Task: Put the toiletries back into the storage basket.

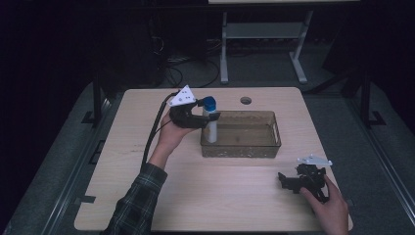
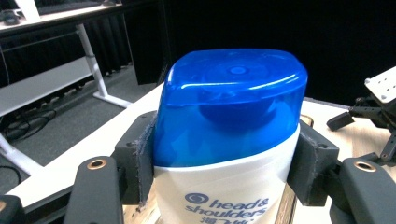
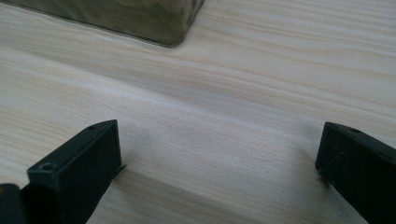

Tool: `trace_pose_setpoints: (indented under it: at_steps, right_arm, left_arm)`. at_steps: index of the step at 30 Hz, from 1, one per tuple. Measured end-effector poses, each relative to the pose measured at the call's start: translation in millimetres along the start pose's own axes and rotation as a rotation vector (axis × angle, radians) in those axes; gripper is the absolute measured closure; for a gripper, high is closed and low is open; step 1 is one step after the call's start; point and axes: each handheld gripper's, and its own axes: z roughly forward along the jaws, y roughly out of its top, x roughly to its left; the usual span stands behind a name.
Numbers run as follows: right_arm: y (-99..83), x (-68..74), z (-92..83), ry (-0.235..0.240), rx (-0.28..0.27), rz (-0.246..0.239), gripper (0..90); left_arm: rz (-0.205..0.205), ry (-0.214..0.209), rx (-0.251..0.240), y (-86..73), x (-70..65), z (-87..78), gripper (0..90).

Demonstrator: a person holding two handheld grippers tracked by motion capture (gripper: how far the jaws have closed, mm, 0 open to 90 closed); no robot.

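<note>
A white shampoo bottle (image 1: pixel 211 125) with a blue cap (image 2: pixel 231 105) stands upright at the left end of a clear plastic bin (image 1: pixel 266 143). My left gripper (image 1: pixel 208 117) is shut on the bottle just below its cap; in the left gripper view both pads (image 2: pixel 142 161) press on the bottle's sides (image 2: pixel 224 193). My right gripper (image 1: pixel 283 180) rests low on the table near the front right corner, held by a hand. Its jaws stand wide apart with bare wood between them (image 3: pixel 219 154).
The light wooden table (image 1: pixel 147 196) has a round cable hole (image 1: pixel 245 100) behind the bin. A corner of the bin (image 3: pixel 154 23) lies ahead of the right gripper. A desk frame (image 1: pixel 262 44) stands on the dark floor beyond the table.
</note>
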Motion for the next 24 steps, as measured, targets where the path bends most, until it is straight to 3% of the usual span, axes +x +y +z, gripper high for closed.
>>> trace_pose_setpoints:
  at_steps: [24]
  right_arm:
    - [0.0, 0.0, 0.0, 0.000, 0.000, 0.001, 0.0]
  left_arm:
    - [-0.001, -0.005, 0.074, -29.5, 0.3, 12.0, 34.5]
